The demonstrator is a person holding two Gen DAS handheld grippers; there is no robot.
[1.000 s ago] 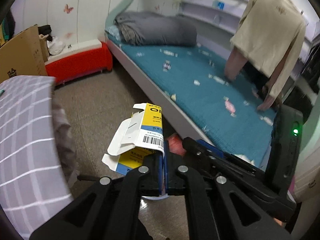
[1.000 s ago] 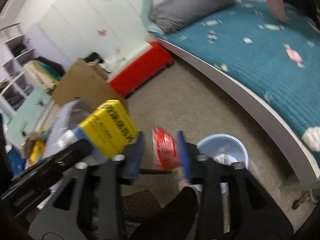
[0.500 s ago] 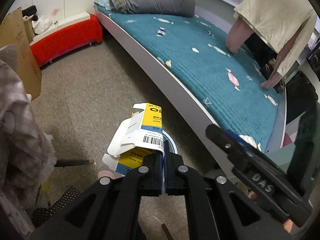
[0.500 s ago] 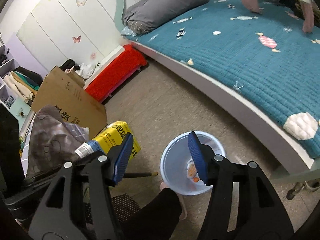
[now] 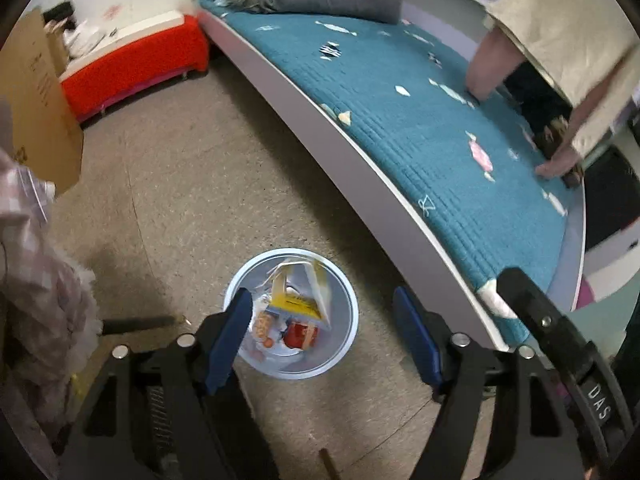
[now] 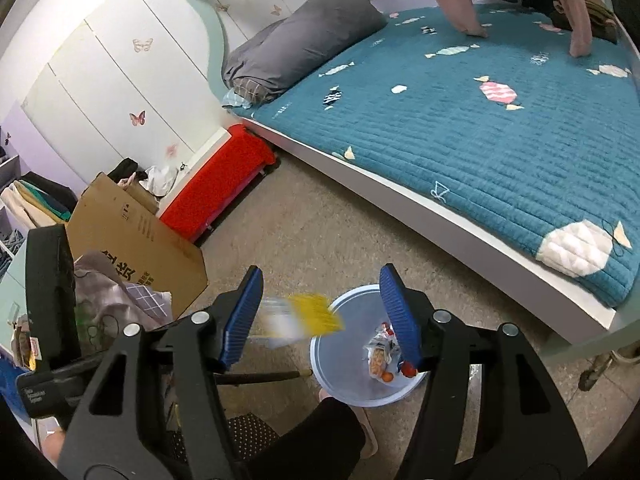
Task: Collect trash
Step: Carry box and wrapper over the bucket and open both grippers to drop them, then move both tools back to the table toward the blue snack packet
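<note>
A pale blue trash bin (image 5: 340,344) stands on the floor below both grippers; it also shows in the right wrist view (image 6: 340,376). My left gripper (image 5: 324,320) is open and empty above the bin. The yellow and white carton (image 5: 298,294) lies tilted in the bin, over a red wrapper (image 5: 298,334). In the right wrist view the carton (image 6: 308,316) is a blur in the air, left of the bin's rim. My right gripper (image 6: 320,312) is open and empty. Snack wrappers (image 6: 380,356) lie in the bin.
A bed with a teal quilt (image 5: 420,120) runs along the right, close to the bin. A red bench (image 5: 132,68) and a cardboard box (image 6: 132,232) stand at the left. A person's leg and foot (image 6: 320,432) are beside the bin. Clothes (image 5: 36,280) hang at the left edge.
My left gripper has opened and let go of the carton, which has dropped to the bin. My right gripper released the red wrapper earlier and stays open.
</note>
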